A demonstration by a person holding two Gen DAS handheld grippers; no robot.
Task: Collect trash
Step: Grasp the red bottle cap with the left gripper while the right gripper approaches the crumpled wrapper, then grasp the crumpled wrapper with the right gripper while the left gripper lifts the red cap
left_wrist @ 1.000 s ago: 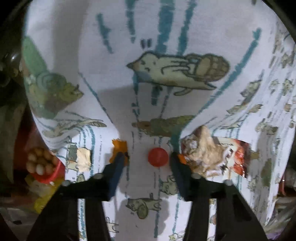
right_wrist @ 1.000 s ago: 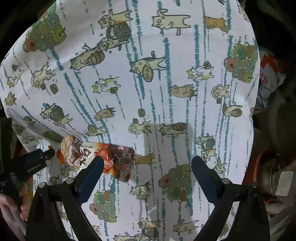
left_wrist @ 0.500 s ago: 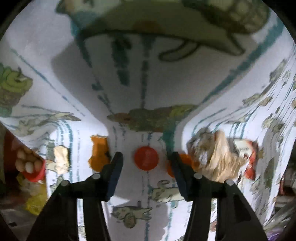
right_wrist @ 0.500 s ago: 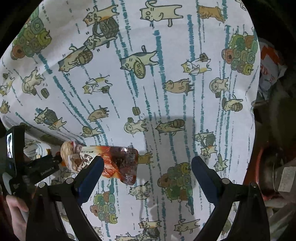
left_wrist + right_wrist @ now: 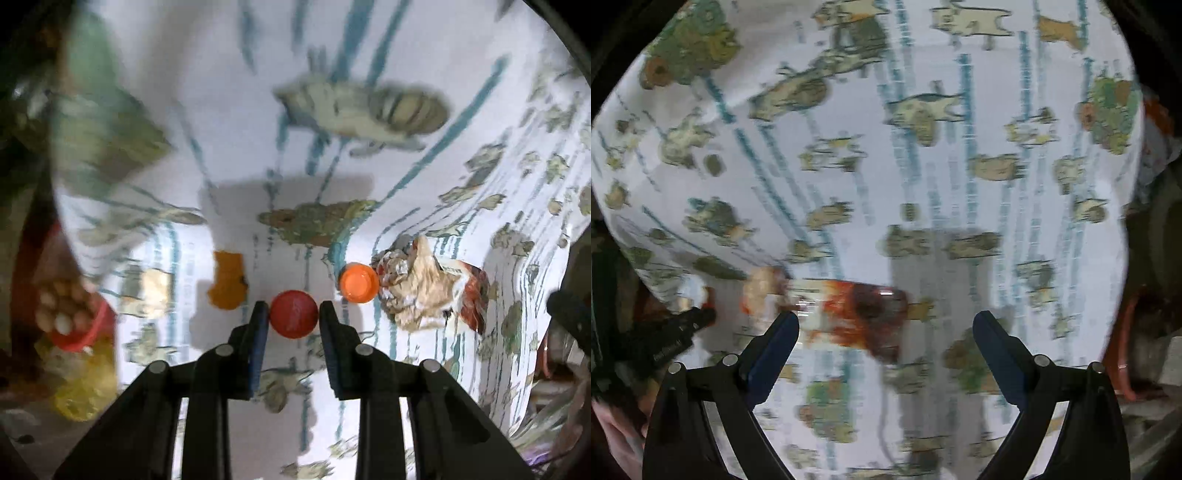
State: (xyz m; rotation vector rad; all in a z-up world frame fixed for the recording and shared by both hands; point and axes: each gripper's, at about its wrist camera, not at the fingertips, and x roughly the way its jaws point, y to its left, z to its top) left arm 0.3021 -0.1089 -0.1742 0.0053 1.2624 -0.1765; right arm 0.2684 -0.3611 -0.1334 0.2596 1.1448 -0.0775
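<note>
Left wrist view: the left gripper (image 5: 293, 314) is narrowed around a red cap (image 5: 294, 314), one finger at each side, apparently touching it; whether the cap is lifted off the desk (image 5: 236, 74) cannot be told. An orange cap (image 5: 359, 282) lies just beside it at 2 o'clock, against a crumpled wrapper (image 5: 424, 284) at 3 o'clock. An orange scrap (image 5: 227, 280) sits at 10 o'clock, with a pale scrap (image 5: 155, 291) beyond it at 9 o'clock. Right wrist view: the right gripper (image 5: 886, 332) is spread wide and holds nothing, with the wrapper (image 5: 857, 317) between its fingers. Judged from this layout, collection is at an early stage: one cap is being gripped, and four pieces remain on the cloth-covered desk.
</note>
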